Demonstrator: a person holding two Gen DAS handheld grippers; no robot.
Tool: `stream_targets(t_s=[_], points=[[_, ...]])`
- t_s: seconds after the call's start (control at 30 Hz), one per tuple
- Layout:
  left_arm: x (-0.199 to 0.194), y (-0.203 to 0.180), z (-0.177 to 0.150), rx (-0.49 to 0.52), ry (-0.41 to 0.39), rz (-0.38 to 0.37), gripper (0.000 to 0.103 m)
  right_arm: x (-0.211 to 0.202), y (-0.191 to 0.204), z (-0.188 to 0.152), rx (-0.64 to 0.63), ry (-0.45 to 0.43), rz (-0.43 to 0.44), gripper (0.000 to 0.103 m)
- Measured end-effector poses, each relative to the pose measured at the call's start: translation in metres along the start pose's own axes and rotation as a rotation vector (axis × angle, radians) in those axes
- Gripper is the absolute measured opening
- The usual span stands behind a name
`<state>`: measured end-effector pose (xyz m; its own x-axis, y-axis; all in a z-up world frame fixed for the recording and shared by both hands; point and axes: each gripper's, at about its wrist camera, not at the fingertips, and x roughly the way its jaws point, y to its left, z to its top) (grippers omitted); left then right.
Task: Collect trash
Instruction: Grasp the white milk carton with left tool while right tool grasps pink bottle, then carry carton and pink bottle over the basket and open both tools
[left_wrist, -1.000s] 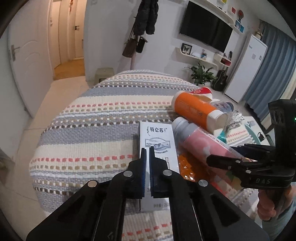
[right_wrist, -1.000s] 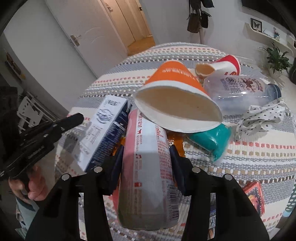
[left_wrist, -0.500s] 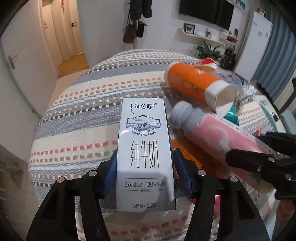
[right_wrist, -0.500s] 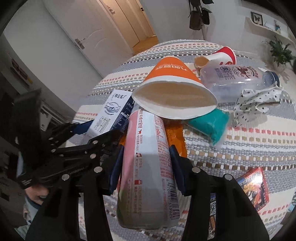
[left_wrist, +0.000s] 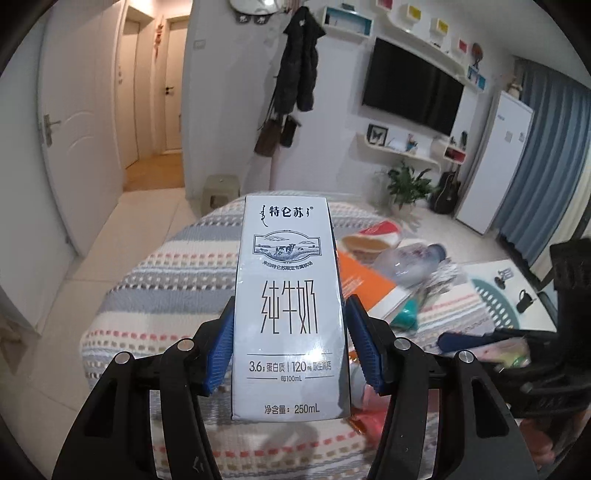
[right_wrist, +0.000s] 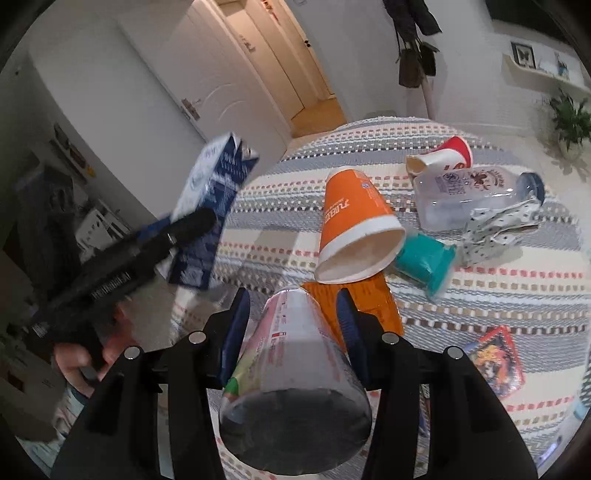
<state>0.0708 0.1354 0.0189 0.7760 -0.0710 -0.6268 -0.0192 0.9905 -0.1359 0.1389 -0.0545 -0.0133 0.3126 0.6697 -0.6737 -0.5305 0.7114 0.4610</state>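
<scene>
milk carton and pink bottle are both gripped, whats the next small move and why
Probably carry both clear of the table toward wherever the trash goes; no bin shows in either view. The left claw is shut on the milk carton and the right claw on the pink bottle, both off the striped tablecloth. The orange cup and clear bottle lie there for later.

A lived-in home living room: a wall-mounted television (left_wrist: 412, 96) anchors the far wall, with white floating shelves (left_wrist: 399, 22) curving above it and a shelf of framed pictures (left_wrist: 397, 146) below. Left of the television, a dark coat (left_wrist: 300, 62) and bags hang on a stand; further left, a hallway with white doors (left_wrist: 151, 92). Right of the television stand a white refrigerator (left_wrist: 491, 162) and blue curtains (left_wrist: 546, 166); beneath it, a potted plant (left_wrist: 408, 184) and a guitar (left_wrist: 447, 192).
</scene>
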Motion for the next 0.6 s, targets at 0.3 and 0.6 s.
stream_targets(t_s=[0.3, 0.6], points=[[0.013, -0.01, -0.012, 0.018, 0.033, -0.034, 0.056, 0.013, 0.015, -0.044, -0.098, 0.104, -0.097, 0.044], [0.011, -0.011, -0.022, 0.018, 0.04, -0.044, 0.056, 0.056, 0.006, -0.027, -0.052, 0.218, -0.118, 0.047]])
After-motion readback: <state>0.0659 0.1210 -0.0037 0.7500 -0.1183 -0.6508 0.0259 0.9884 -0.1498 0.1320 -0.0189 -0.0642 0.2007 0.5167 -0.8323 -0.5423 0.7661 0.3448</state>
